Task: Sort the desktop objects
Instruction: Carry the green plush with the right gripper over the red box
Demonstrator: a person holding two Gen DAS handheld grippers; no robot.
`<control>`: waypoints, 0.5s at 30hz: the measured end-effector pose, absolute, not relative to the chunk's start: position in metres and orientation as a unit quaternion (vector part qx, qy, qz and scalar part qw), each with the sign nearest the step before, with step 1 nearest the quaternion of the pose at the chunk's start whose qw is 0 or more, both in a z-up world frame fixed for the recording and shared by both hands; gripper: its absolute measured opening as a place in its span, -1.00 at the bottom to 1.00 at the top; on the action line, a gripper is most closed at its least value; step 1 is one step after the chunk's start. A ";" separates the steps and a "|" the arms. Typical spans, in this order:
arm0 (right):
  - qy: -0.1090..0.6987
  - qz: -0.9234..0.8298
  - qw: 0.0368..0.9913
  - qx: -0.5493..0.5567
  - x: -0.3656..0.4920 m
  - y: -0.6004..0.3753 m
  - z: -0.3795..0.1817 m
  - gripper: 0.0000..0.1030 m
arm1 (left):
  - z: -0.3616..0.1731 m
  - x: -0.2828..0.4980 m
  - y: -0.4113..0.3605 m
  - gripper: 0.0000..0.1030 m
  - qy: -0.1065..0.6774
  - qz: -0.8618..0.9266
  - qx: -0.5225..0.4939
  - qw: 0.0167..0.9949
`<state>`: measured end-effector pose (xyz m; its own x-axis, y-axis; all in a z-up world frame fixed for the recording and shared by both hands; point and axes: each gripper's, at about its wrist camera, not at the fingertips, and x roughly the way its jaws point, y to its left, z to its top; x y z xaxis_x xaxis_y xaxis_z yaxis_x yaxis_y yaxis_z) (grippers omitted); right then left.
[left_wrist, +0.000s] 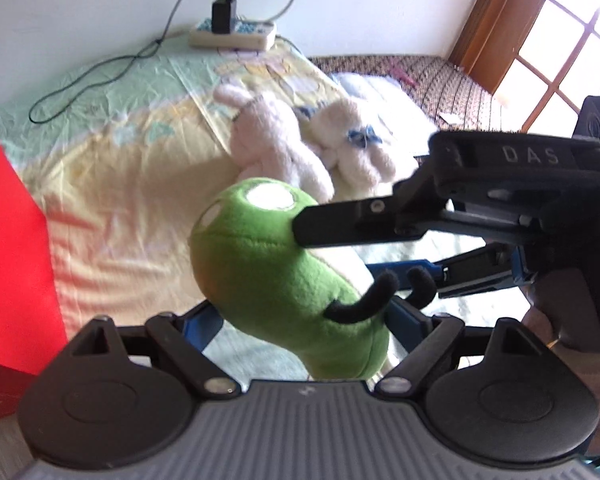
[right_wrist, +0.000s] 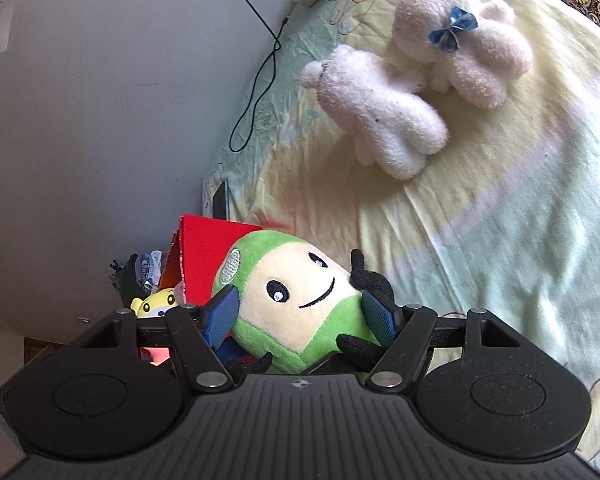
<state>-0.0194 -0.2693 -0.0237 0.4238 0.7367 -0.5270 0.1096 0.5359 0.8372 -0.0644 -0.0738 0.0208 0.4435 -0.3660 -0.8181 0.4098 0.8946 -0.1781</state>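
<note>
Both tools, left (left_wrist: 300,320) and right (right_wrist: 300,312), are clamped on the smiling green-and-cream plush doll (right_wrist: 292,304), sharing its bulk above the yellow bedsheet (right_wrist: 480,220), beside the red storage box (right_wrist: 208,252), its likely destination.

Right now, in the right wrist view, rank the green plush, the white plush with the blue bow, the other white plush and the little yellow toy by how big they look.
1. green plush, though it is nearest the camera
2. other white plush and white plush with the blue bow: too alike to rank
3. yellow toy, partly hidden
</note>
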 end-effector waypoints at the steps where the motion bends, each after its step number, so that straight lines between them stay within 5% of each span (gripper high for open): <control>1: 0.489 0.226 0.722 0.434 -0.021 -0.265 -0.020 0.38 | 0.026 -0.064 -0.068 0.67 0.469 -0.225 0.021 0.854; 15: 0.420 0.306 0.762 0.386 -0.013 -0.137 0.048 0.37 | 0.101 -0.056 0.067 0.66 0.380 -0.199 -0.022 0.903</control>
<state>-0.0133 -0.1373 0.0483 0.4596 0.7909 -0.4040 -0.1421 0.5145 0.8456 -0.0557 0.0674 0.1013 0.6315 -0.3763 -0.6779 0.3427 0.9198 -0.1914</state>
